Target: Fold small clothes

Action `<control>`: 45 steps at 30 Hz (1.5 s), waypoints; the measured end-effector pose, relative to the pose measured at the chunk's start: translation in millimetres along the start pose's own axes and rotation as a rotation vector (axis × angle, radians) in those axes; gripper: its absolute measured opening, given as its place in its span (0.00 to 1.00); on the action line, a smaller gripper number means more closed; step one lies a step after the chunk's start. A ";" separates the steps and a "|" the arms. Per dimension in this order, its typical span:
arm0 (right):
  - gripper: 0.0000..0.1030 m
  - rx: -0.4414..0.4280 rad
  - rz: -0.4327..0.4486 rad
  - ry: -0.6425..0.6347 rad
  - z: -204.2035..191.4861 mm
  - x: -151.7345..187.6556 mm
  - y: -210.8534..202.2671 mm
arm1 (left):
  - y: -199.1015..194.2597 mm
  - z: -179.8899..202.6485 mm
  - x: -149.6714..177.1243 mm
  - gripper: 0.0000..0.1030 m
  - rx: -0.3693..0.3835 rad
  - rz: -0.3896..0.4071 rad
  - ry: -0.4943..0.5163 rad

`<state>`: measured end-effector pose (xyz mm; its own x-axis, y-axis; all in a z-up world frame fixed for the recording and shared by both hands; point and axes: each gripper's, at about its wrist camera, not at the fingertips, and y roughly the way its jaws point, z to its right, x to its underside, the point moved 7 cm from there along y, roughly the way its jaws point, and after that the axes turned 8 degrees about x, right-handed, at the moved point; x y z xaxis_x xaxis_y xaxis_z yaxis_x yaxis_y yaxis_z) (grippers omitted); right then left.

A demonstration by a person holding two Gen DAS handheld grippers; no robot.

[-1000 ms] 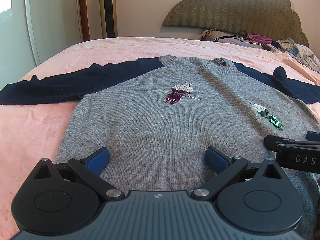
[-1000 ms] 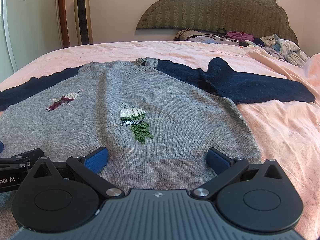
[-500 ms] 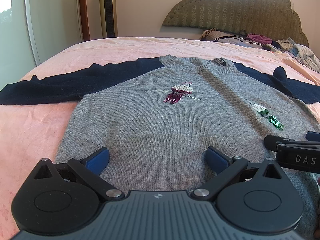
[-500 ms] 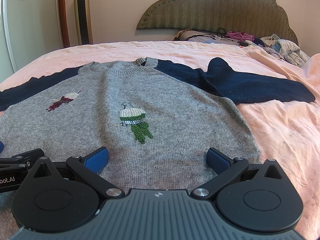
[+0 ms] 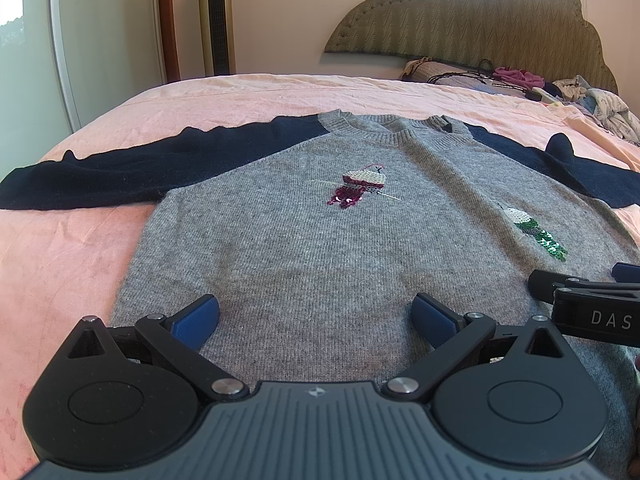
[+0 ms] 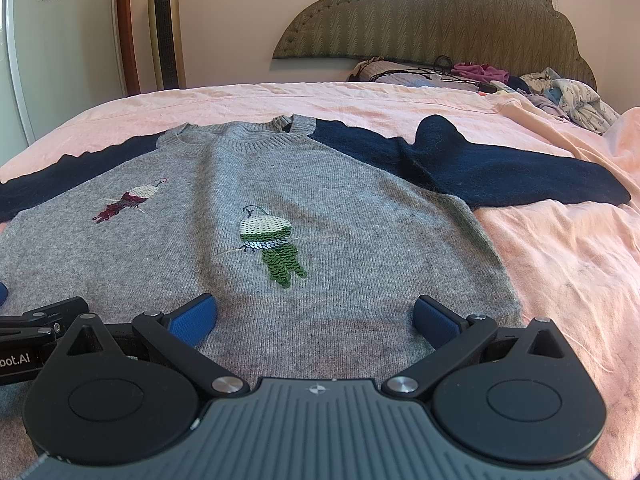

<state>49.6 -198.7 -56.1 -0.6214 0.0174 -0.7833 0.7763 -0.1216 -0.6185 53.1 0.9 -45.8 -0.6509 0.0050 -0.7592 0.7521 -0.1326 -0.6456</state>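
left wrist: low, near hem, facing headboard (image 5: 480,12) | right wrist: same, shares sweater (image 6: 340,216)

We are counting 1 sweater (image 5: 304,248) lying on 1 bed (image 5: 240,96), and it is showing 2 navy sleeves (image 6: 472,168), 1 ribbed collar (image 6: 248,140) and 2 sequin birds: 1 maroon (image 5: 356,190), 1 green (image 6: 272,244). We are seeing 2 grippers, the left gripper (image 5: 316,318) and the right gripper (image 6: 316,318), each carrying 2 blue pads (image 6: 192,318). Behind, 1 headboard (image 6: 432,12) and 1 tower fan (image 6: 165,24) are standing. We are guessing at perhaps 3 or 4 garments in the far heap of clothes (image 6: 560,96); it is too jumbled to count.
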 end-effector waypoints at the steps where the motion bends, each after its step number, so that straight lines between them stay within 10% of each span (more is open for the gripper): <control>1: 1.00 0.000 0.000 0.000 0.0 0.0 0.0 | 0.0 0.1 0.0 1.00 0.000 0.000 0.000; 45: 1.00 -0.085 -0.036 -0.023 9.0 -10.0 -2.0 | 0.0 -0.1 0.0 1.00 0.000 0.000 0.000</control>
<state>53.3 -207.6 -46.4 -0.6508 -0.0024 -0.7592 0.7588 -0.0368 -0.6503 53.1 1.1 -45.8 -0.6505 0.0048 -0.7595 0.7523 -0.1329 -0.6452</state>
